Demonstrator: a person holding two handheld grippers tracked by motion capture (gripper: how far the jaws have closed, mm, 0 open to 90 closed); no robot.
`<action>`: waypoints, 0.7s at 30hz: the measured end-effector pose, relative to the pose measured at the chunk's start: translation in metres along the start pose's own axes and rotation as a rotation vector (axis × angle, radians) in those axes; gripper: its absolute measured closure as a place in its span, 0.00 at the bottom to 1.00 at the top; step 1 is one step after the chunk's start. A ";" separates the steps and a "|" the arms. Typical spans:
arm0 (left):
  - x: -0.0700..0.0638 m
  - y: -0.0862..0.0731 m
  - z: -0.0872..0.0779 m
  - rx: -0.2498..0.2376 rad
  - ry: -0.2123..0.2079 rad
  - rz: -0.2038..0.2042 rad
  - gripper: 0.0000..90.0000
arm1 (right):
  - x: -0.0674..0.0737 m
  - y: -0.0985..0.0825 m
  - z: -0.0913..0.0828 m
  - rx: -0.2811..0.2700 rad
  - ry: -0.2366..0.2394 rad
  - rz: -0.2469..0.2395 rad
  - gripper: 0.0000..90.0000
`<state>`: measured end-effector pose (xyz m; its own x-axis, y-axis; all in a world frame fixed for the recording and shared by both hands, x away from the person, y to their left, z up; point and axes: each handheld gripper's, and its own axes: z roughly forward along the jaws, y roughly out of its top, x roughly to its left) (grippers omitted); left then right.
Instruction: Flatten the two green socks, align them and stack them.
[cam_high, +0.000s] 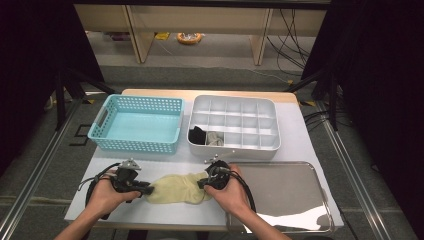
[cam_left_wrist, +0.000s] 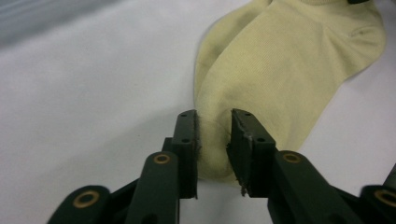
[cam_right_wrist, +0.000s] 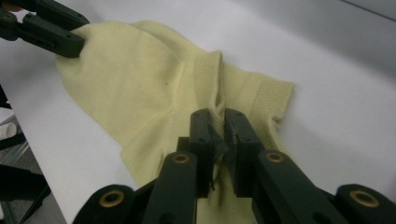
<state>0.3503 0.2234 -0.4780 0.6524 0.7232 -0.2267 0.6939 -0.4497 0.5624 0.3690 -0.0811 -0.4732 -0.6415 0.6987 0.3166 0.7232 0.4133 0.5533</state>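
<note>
The yellow sock (cam_high: 177, 188) lies flat on the surface (cam_high: 165, 212). Left claw (cam_left_wrist: 214, 140) pinches its toe end, right claw (cam_right_wrist: 216, 140) its cuff; both closed on fabric. Next, I judge, lift together, keeping both grips tight.

The left gripper (cam_high: 141, 188) and right gripper (cam_high: 201, 183) are black, each with two flat, dark fingers (cam_left_wrist: 187, 140) hinged on brass-ringed pivots. Small screws stud the fingers. Black cables trail off both. A grey three-cornered plate tops the left one. Forearms are bare.
</note>
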 end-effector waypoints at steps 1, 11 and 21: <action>0.001 0.001 -0.002 0.018 0.007 0.023 0.84 | 0.001 0.000 -0.001 0.001 -0.004 -0.002 0.93; -0.006 0.009 -0.015 -0.013 -0.001 0.060 0.94 | 0.008 0.001 -0.018 -0.033 0.006 0.030 0.93; -0.013 0.033 -0.012 0.009 -0.003 0.122 0.93 | -0.002 0.000 -0.040 -0.069 -0.019 0.035 0.93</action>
<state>0.3604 0.2055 -0.4468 0.7330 0.6614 -0.1590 0.6120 -0.5392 0.5786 0.3599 -0.1058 -0.4431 -0.6107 0.7235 0.3220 0.7251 0.3475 0.5945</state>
